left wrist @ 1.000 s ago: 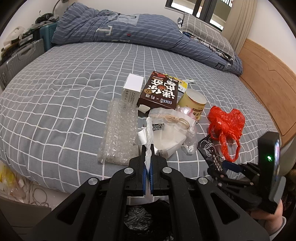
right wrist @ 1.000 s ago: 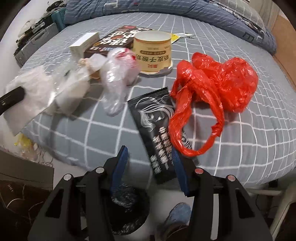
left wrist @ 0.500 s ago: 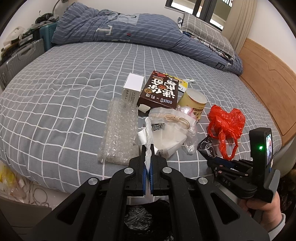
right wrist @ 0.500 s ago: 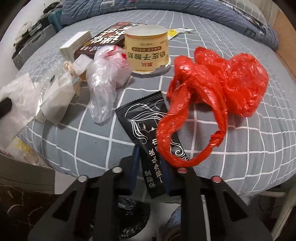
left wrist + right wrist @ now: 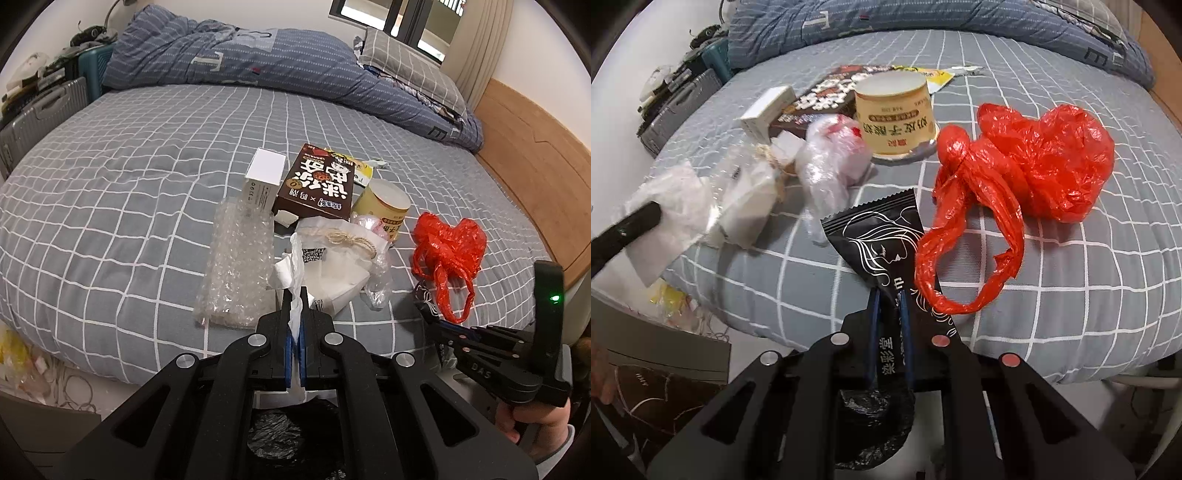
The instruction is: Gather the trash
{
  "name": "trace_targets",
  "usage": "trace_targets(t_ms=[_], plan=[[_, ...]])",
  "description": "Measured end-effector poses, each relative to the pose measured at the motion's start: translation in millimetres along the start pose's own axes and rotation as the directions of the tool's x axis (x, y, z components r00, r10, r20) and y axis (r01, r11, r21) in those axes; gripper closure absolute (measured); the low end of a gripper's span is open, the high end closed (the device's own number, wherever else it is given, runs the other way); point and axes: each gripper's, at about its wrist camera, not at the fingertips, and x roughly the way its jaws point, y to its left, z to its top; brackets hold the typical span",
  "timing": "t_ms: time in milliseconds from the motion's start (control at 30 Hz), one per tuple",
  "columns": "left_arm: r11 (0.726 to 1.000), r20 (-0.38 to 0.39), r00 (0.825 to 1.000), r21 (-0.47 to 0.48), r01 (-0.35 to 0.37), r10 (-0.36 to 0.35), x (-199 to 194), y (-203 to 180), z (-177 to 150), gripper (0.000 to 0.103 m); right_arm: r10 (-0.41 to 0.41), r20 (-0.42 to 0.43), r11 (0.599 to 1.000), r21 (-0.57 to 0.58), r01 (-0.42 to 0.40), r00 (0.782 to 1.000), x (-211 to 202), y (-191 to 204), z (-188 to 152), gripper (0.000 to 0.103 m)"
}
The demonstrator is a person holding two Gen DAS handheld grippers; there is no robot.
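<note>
Left wrist view shows the left gripper (image 5: 294, 295) clenched on a crumpled white tissue (image 5: 291, 266), which sticks up from between the blue pads at the near edge of the bed (image 5: 110, 184). Just beyond it lies a sheet of bubble wrap (image 5: 236, 258) on the left and a clear bag of white paper tied with twine (image 5: 343, 258) on the right. Farther back stand a small white box (image 5: 264, 177), a brown snack box (image 5: 317, 184) and a yellow paper cup (image 5: 384, 206) turned upside down, with a yellow wrapper (image 5: 364, 173) behind them. A red plastic bag (image 5: 447, 251) lies to the right, and near it the right gripper (image 5: 428, 314) reaches in from the right edge, held by a person's hand (image 5: 532, 424).

Right wrist view shows the right gripper (image 5: 889, 295), whose jaws have just been closing, grasping the near end of a black sachet (image 5: 882, 243) printed with a white line drawing; the sachet's far end lies on the checked bedsheet, just left of the red plastic bag (image 5: 1034, 166) and touching its loop handle. A crumpled clear plastic bag (image 5: 831, 162) sits just beyond the sachet, in front of the yellow paper cup (image 5: 895, 114). Below both grippers a black-lined bin (image 5: 875, 417) is in view at the foot of the bed.
</note>
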Motion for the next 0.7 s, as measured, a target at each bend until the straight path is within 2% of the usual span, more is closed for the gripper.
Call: trace_targets(t_ms=[200, 367, 700], plan=[[1.000, 0.012, 1.000, 0.009, 0.008, -0.008, -9.2, -3.4, -1.3, 0.101, 0.010, 0.052, 1.000, -0.007, -0.010, 0.999, -26.1, 8.4, -1.3, 0.092], [1.000, 0.014, 1.000, 0.003, 0.010, -0.010, -21.0, -5.2, -6.4, 0.101, -0.022, 0.099, 0.999, -0.037, 0.026, 0.995, -48.9, 26.0, -1.1, 0.092], [1.000, 0.037, 0.999, 0.021, 0.004, -0.004, -59.5, -21.2, -17.8, 0.101, -0.031, 0.139, 0.999, -0.032, 0.036, 0.990, -83.5, 41.8, -20.7, 0.092]])
